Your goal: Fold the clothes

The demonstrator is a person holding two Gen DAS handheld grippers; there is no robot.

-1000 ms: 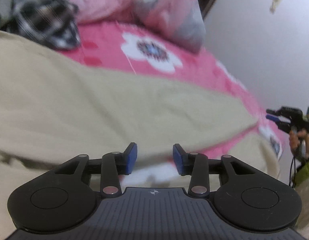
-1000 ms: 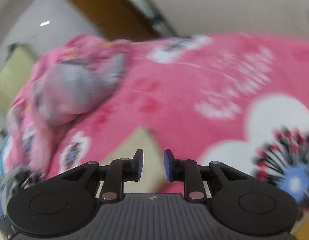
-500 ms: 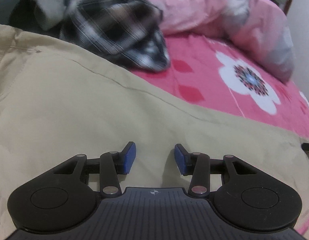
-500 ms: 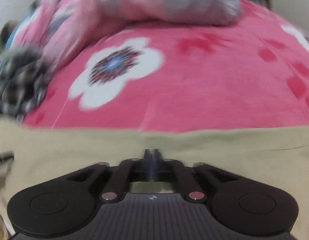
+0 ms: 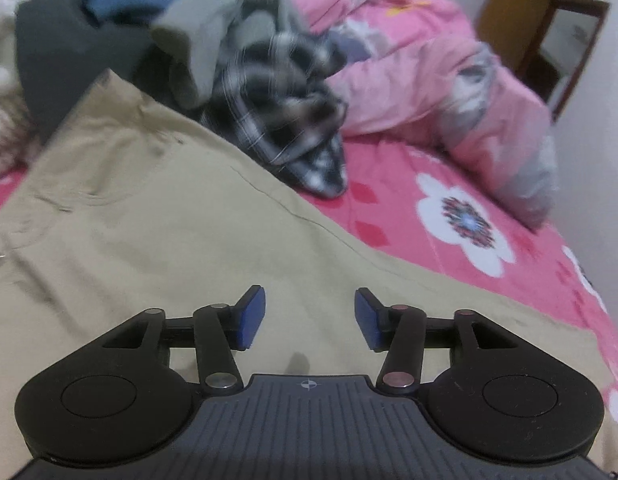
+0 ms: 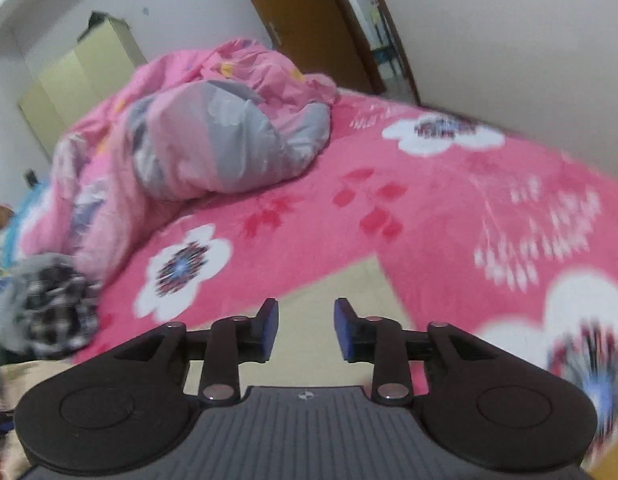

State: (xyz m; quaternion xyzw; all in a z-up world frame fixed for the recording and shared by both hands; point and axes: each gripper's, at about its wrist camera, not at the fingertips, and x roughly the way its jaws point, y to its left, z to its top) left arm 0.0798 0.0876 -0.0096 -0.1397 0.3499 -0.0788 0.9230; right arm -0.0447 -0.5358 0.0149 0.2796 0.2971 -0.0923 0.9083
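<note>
Left gripper (image 5: 310, 318) is hovering over the beige garment (image 5: 157, 232), jaws spread apart, gripping nothing. The garment is lying flat across the pink floral blanket (image 5: 449, 216), filling most of the left wrist view. Right gripper (image 6: 305, 330) is also sitting released, nothing between its pads, with a corner of the beige garment (image 6: 341, 284) showing just ahead of it. A black-and-white plaid garment (image 5: 285, 112) is bunching up beyond the beige one, beside a pink-and-grey duvet (image 6: 229, 148).
</note>
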